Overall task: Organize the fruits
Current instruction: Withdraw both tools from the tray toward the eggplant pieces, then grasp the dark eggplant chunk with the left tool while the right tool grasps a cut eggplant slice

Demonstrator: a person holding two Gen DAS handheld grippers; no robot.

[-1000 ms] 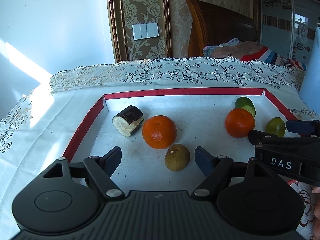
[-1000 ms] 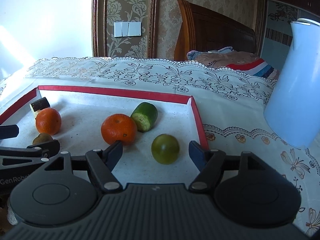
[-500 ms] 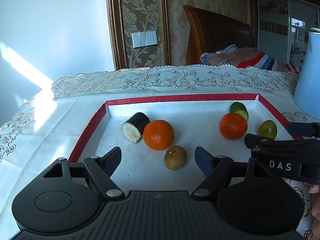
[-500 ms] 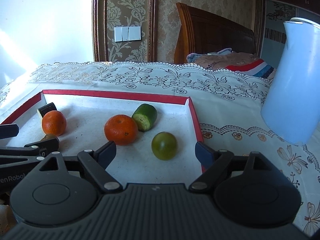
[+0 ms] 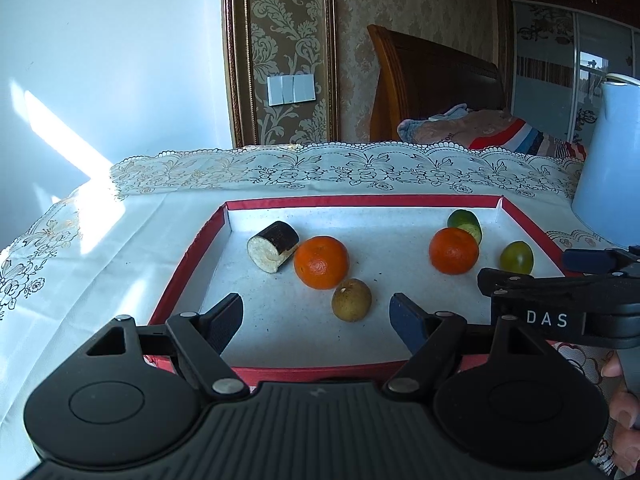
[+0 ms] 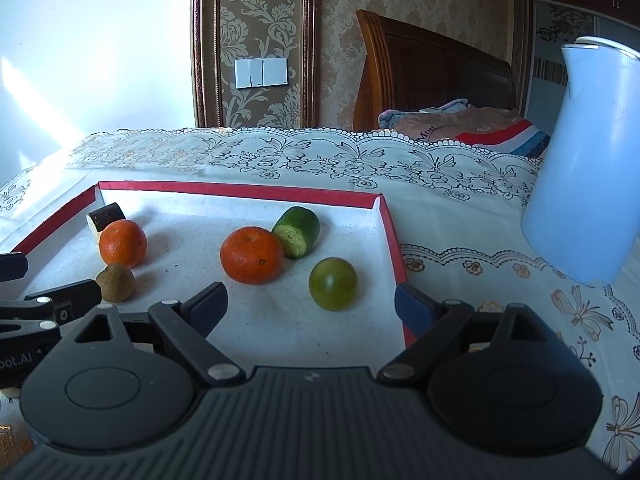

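1. Change from one second ago: the green fruit [image 6: 333, 283] lay just ahead of the right gripper [image 6: 310, 302] and between its fingers; it lies there now in a wider gap. The jaws have just been opening and touch nothing.
2. Change in the left wrist view: the tray [image 5: 188, 256] and its contents appear farther away and smaller than before. The left gripper [image 5: 316, 312] fingers stand apart as before, clamped on nothing.
3. Position of the brown fruit [image 5: 352, 299]: on the tray floor, ahead of the left fingertips, nearer the right-hand finger, not touching either.
4. Left group: an orange [image 5: 321, 262] sits just behind the brown fruit, with a dark-skinned cut piece [image 5: 273, 246] against its left side.
5. Right group: a second orange [image 6: 252, 255] touches a cut cucumber piece [image 6: 297, 232]; the green fruit rests apart, near the tray's right wall.
6. Surroundings: the tray rests on a lace tablecloth [image 6: 460, 184]. A pale blue jug [image 6: 592, 168] stands to its right.
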